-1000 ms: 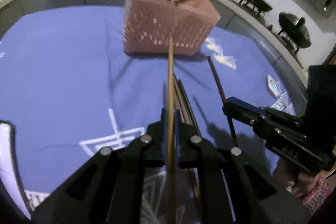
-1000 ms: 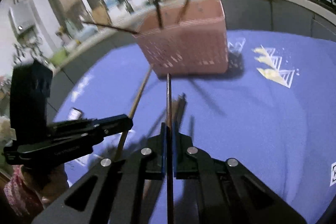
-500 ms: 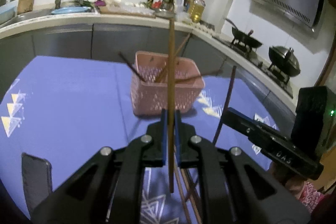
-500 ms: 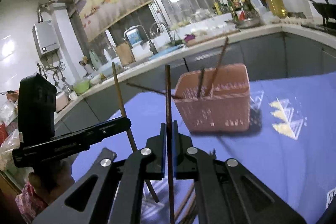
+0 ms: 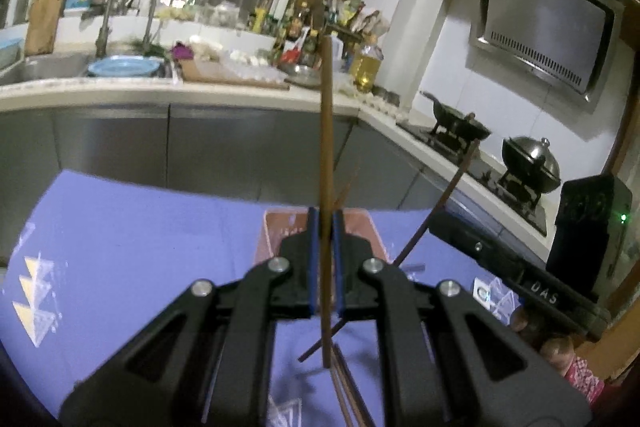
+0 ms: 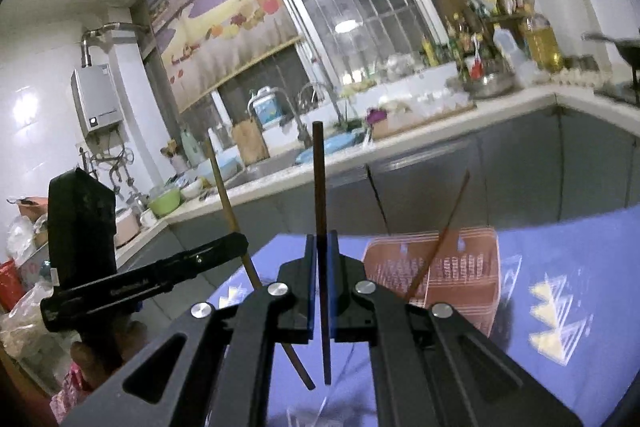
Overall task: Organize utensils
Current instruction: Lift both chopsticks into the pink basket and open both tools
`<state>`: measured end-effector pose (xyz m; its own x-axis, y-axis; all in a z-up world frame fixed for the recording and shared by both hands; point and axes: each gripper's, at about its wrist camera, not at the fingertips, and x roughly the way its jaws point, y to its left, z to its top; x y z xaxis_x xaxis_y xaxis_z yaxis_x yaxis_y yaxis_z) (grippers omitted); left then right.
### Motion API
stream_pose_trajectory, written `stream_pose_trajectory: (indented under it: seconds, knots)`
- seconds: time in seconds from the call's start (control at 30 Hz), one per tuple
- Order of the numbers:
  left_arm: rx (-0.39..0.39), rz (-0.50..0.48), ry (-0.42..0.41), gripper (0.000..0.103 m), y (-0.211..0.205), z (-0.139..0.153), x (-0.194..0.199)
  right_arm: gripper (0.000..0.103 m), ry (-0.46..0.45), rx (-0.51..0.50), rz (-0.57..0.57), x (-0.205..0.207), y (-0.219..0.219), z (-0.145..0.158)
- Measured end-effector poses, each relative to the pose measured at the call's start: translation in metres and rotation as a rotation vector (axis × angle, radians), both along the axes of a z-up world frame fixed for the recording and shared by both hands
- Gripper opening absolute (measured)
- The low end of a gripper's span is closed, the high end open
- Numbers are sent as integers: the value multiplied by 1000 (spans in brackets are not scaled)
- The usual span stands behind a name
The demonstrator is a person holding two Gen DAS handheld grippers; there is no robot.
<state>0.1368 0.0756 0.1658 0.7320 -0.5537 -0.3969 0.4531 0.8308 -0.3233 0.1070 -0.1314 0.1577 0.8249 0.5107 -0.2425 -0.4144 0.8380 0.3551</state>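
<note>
Above blue tablecloth (image 5: 132,235), each tool clamps one upright chopstick: left tool (image 5: 325,263), right tool (image 6: 321,283).

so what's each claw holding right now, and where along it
Left claw: a light brown chopstick, pinched in its lower half, upright. Right claw: a dark chopstick, pinched around its middle, upright.

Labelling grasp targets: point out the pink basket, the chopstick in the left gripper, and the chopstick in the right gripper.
pink basket (image 6: 460,267), right wrist view, perforated front wall.
light chopstick (image 5: 326,131), left wrist view, shaft above the pads.
dark chopstick (image 6: 319,179), right wrist view, shaft above the pads.
</note>
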Motion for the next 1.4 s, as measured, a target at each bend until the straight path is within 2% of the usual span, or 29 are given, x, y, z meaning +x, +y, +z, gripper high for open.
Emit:
stream_pose_trajectory:
  seconds: [0.2,0.37,0.6,0.8,0.87,0.93,0.97,1.0,1.03,1.1,1.2,1.4]
  knots:
    - [18,42,-102,6,-15,40,24,5,-78,-7,-89,27,-11,34]
    - [58,112,-155,6,-35,39,50,5,-104,-86,-156,56,-8,34]
    - [188,169,-158,6,-65,-13,75,5,-90,-225,-161,80,7,-16]
    - [226,150,-36,6,-73,-65,77,5,15,-216,-101,87,4,-54]
    - [261,146,-14,7,-77,-78,71,6,58,-222,-74,83,5,-62]
    - [268,131,-1,21,-78,-83,62,11,63,-230,-60,75,7,-63]
    - [268,131,4,41,-77,-83,58,14,58,-233,-57,70,8,-61]
    - [266,146,1,49,-75,-81,53,22,49,-233,-54,64,9,-57]
    - [261,167,-13,49,-73,-77,48,31,33,-229,-53,56,10,-52]
    - [230,178,-28,50,-65,-63,38,42,-8,-218,-56,43,11,-42]
    - [170,205,-59,50,-52,-39,21,44,-70,-200,-58,19,10,-24]
    - [76,225,-114,50,-26,-7,-18,44,-121,-155,-65,-15,1,-2]
